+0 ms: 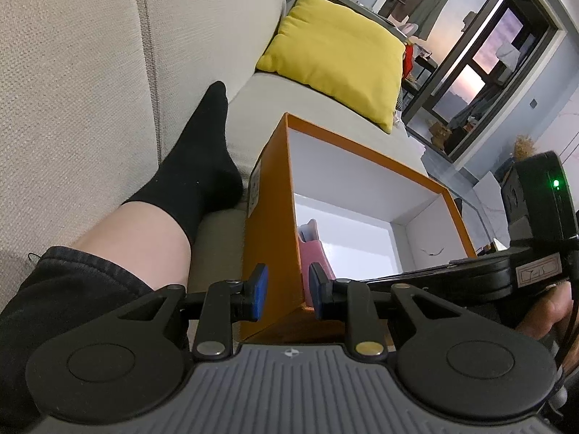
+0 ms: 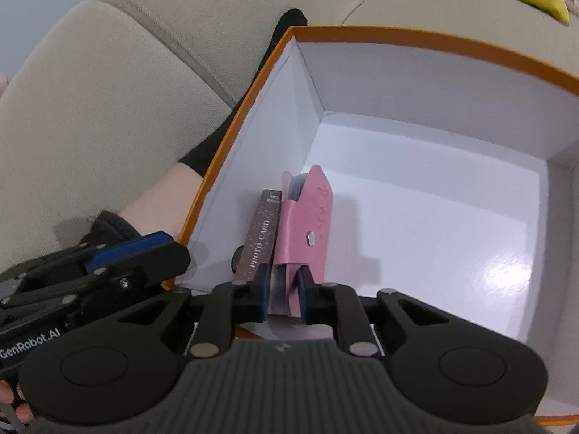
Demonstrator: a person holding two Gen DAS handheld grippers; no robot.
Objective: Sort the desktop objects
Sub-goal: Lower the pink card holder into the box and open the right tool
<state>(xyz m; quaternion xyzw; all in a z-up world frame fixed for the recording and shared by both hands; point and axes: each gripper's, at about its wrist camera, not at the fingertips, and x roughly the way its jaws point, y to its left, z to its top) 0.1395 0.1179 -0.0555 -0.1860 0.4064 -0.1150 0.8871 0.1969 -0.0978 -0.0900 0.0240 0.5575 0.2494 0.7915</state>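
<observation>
Orange box (image 2: 416,41), white inside, sits open-topped on a beige sofa (image 1: 72,72). Pink card holder (image 2: 311,217) stands on edge inside, near the box's left wall, w/ a snap button on its strap. A dark "PHOTO CARD" pack (image 2: 258,238) stands touching it, btwn holder and wall.

Right tool (image 2: 284,298): reaches in over the near rim, fingers clamped on the holder's near end.

Left tool (image 1: 286,291): straddles the box's left wall near the corner, one finger outside, one inside; pads sit a little off the wall, so it looks apart, not gripping.

Surroundings: person's leg in a black sock (image 1: 199,159) lies on the sofa right beside the box's left wall. Yellow cushion (image 1: 336,54) rests on the seat beyond the box, well apart. Rest of box floor is bare white.
</observation>
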